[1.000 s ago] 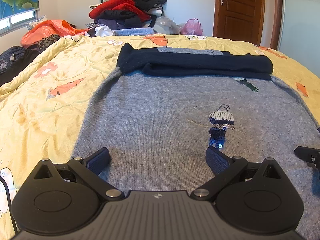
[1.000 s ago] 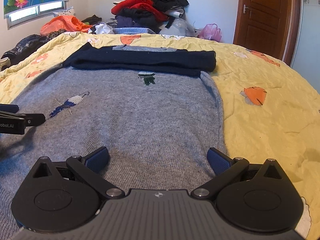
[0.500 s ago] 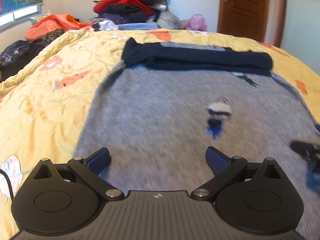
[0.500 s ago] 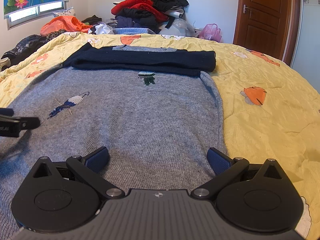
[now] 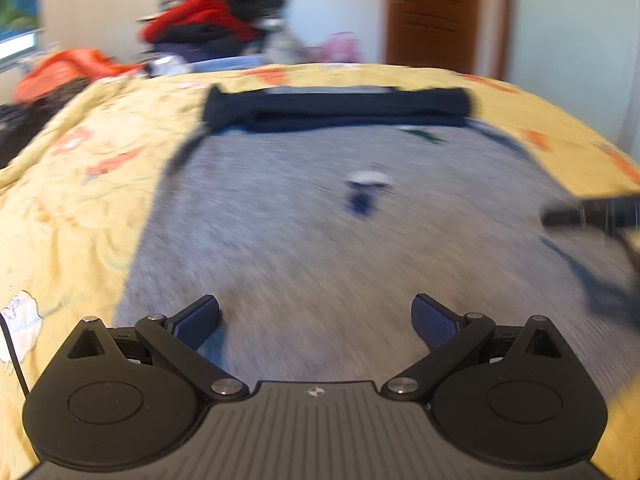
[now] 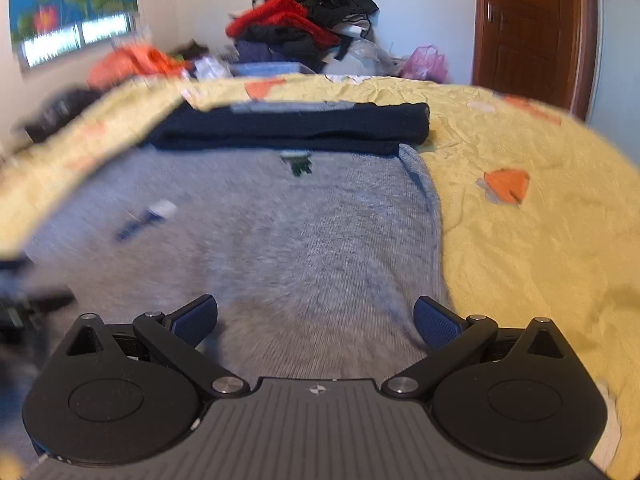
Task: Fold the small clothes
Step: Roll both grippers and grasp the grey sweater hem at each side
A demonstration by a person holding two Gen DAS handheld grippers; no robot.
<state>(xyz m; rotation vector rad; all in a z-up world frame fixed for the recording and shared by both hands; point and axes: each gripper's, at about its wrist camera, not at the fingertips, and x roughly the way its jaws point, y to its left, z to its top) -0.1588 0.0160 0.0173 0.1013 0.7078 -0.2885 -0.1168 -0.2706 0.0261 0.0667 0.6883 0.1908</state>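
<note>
**Both grippers low over the grey sweater, jaws spread**

Left side first. We see the left gripper (image 5: 316, 316) held low and level just above the near part of the grey sweater (image 5: 320, 240), pointing along the bed toward the far wall. Its jaws are spread wide with nothing between the blue pads (image 5: 198, 322); whether the pads touch the knit we cannot tell. This view is heavily smeared by motion.

The sweater lies flat on the yellow quilt (image 5: 72, 208), with its dark navy sleeves (image 5: 340, 110) folded across the far end. A small blue-and-white patch (image 5: 364, 190) sits near the middle of the grey field.

At the right edge of the left view the other tool's dark fingertip shows, blurred.

Right side. The right gripper (image 6: 316, 318) sits in the same low, level pose over the sweater's right half, near its right edge, which runs just beside the right pad (image 6: 434, 324). Jaws wide apart, empty. Beyond lie the quilt, a heap of clothes (image 6: 304, 28) against the wall, and a brown door (image 6: 528, 28).
</note>
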